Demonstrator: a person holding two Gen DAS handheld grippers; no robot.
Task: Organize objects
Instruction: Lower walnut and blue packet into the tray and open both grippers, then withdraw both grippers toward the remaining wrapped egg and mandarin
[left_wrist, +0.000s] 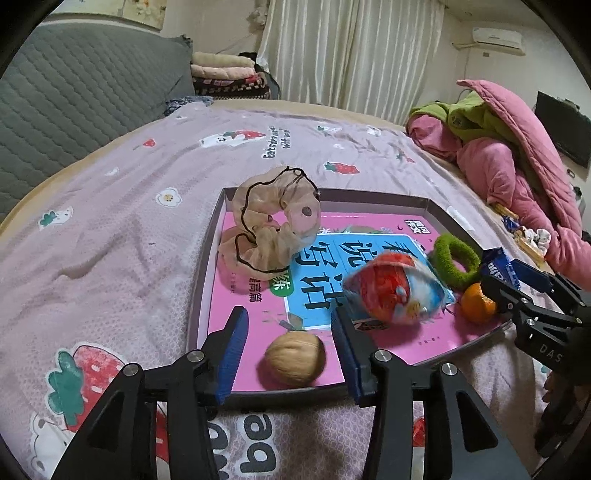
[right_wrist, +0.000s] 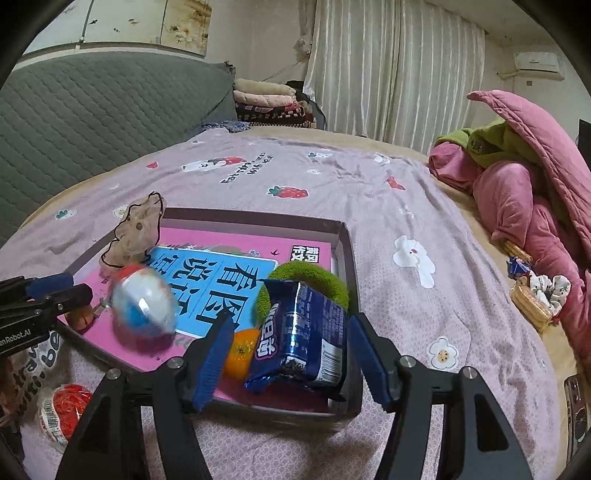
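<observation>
A shallow box lid (left_wrist: 207, 258) with a pink book inside lies on the bed. In it are a beige scrunchie (left_wrist: 271, 221), a walnut (left_wrist: 295, 358), a green hair ring (left_wrist: 456, 260), an orange (left_wrist: 476, 301) and a blurred red-white-blue snack packet (left_wrist: 397, 290), also in the right wrist view (right_wrist: 144, 304). My left gripper (left_wrist: 290, 350) is open, its jaws either side of the walnut. My right gripper (right_wrist: 290, 358) is open around a blue biscuit pack (right_wrist: 303, 336), which rests in the lid's near right corner (right_wrist: 351, 402).
The bed has a lilac strawberry-print sheet (left_wrist: 110, 221). A pink quilt pile (right_wrist: 517, 192) lies at the right, with a small wicker basket (right_wrist: 535, 306) near it. A red-white packet (right_wrist: 62, 410) lies on the sheet left of the lid. A grey headboard (left_wrist: 74, 92) stands behind.
</observation>
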